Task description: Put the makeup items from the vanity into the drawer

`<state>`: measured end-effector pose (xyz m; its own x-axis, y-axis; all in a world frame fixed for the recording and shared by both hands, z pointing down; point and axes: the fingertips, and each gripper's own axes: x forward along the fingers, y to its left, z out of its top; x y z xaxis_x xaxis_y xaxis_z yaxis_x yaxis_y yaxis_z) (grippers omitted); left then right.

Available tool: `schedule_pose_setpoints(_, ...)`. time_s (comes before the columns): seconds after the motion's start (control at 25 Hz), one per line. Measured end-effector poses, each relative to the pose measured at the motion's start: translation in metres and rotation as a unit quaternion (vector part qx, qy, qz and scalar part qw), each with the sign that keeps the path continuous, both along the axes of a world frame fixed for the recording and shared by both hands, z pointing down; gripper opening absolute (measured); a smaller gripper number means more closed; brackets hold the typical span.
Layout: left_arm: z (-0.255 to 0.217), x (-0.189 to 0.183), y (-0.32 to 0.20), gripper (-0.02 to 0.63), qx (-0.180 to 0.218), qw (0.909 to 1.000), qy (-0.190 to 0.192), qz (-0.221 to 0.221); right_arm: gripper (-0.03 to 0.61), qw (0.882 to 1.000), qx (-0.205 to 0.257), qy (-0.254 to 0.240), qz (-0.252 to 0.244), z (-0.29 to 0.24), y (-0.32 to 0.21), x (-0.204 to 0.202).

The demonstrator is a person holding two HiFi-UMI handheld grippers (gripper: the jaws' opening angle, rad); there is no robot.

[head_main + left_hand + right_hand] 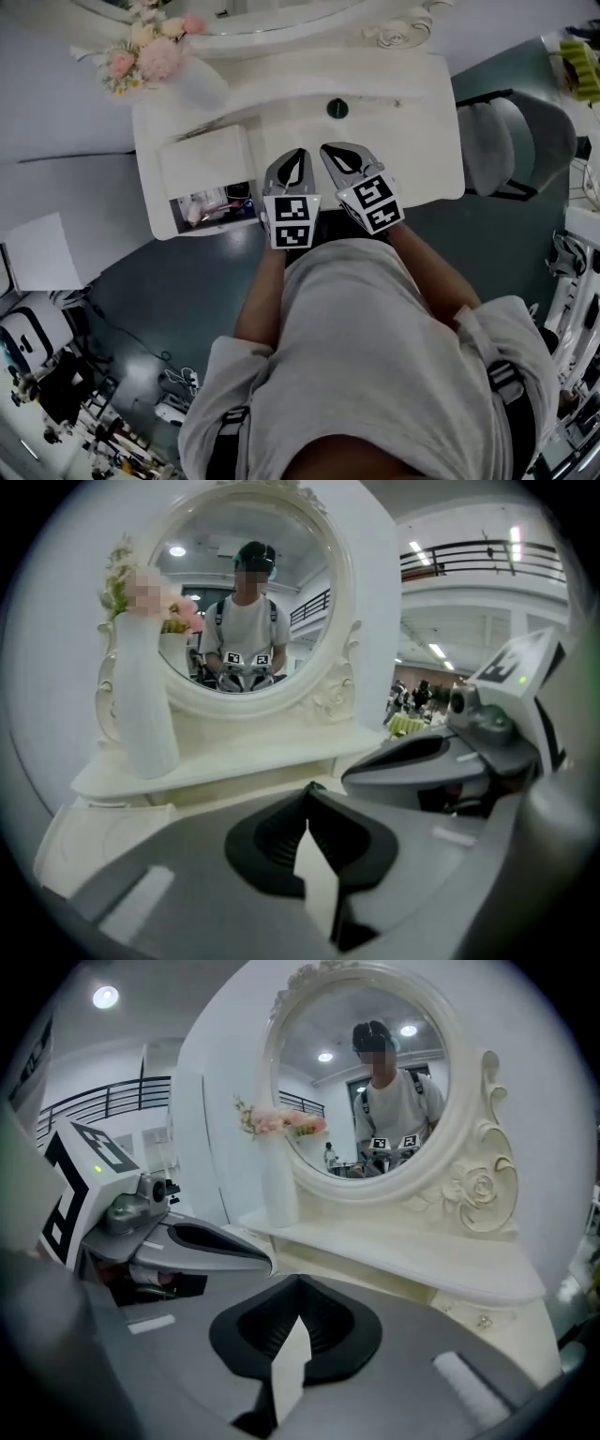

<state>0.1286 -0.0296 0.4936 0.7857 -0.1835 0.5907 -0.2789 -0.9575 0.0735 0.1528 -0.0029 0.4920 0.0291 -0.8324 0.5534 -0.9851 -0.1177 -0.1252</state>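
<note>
vanity (pixel 422 131): smooth cream gloss | vase (pixel 141 710): matt white | mirror (pixel 211 536): glass

The head view looks steeply down from above the person (pixel 375 356) onto the white vanity surface (pixel 422 141), which lies in the frame's upper half. The left gripper view and right gripper view sit low and close over that surface, facing the oval mirror (pixel 248 592). Both share the mirror and the vase (pixel 141 714).
</note>
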Motion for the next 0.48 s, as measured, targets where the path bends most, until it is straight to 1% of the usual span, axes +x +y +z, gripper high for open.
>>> schedule_pose_setpoints(0.16,0.01,0.024,0.016,0.003,0.011,0.9987,-0.016,0.047,-0.002,0.999,0.009,-0.012,0.044,0.008,0.018,0.022)
schedule_pose_setpoints(0.32,0.023,0.049,0.027,0.003,0.027,0.9957,-0.038,0.08,-0.002,0.997,0.016,-0.023,0.069,0.013,0.034,0.044)
schedule_pose_setpoints(0.4,0.032,0.062,0.03,0.003,0.048,0.9918,-0.057,0.104,-0.002,0.997,0.015,-0.025,0.074,0.017,0.042,0.057)
schedule_pose_setpoints(0.48,0.042,0.073,0.031,0.003,0.069,0.9853,-0.081,0.133,-0.002,0.997,0.012,-0.029,0.077,0.021,0.05,0.07)
